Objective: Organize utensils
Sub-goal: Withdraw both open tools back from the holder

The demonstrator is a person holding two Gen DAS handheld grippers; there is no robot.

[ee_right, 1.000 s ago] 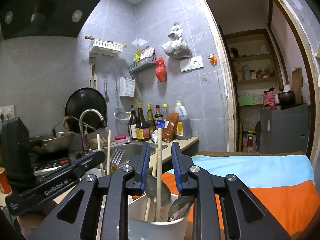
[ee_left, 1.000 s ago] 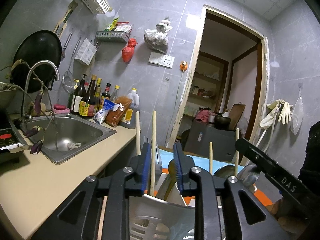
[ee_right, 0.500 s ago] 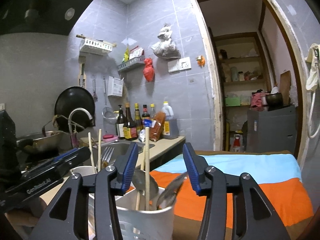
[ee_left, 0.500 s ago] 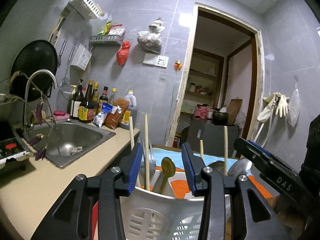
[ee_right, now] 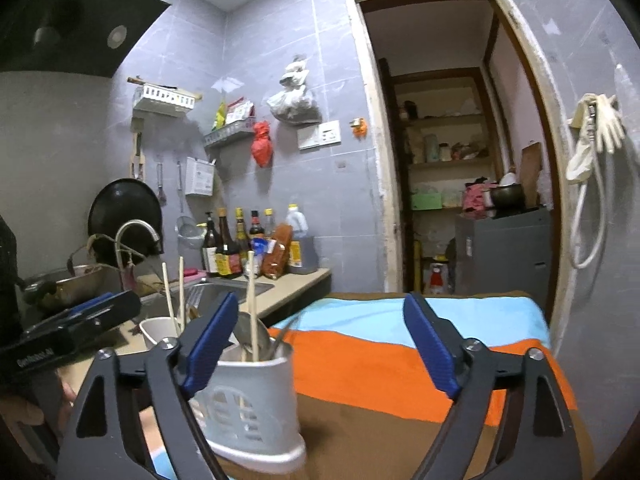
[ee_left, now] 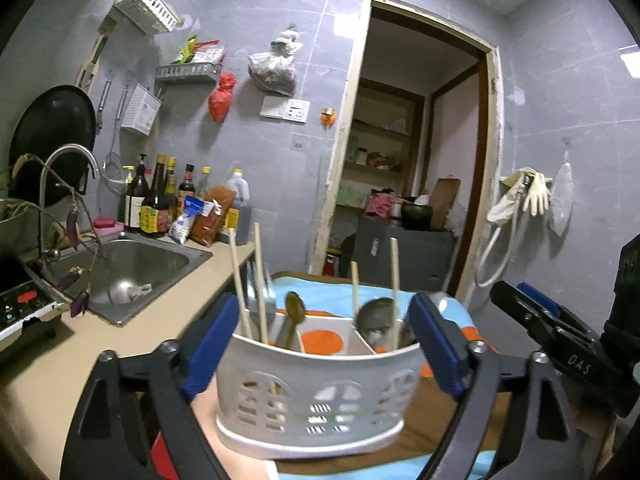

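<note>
The white utensil caddy sits at the bottom centre of my left view, standing on the striped cloth, and in my right view it is at lower left. I judge the sorting nearly done: every utensil I can see already stands in the caddy, and nothing loose lies on the cloth.

It shows 3 compartments. The left one holds 2 chopsticks, a fork and a brown spoon. The middle one looks bare. The right one holds 2 more chopsticks and a metal ladle.

My left gripper is opening, its blue pads flanking the caddy without pressing it. My right gripper is opening too, with only the caddy's corner between its jaws.

Beyond, at left, are the sink and a row of sauce bottles.
</note>
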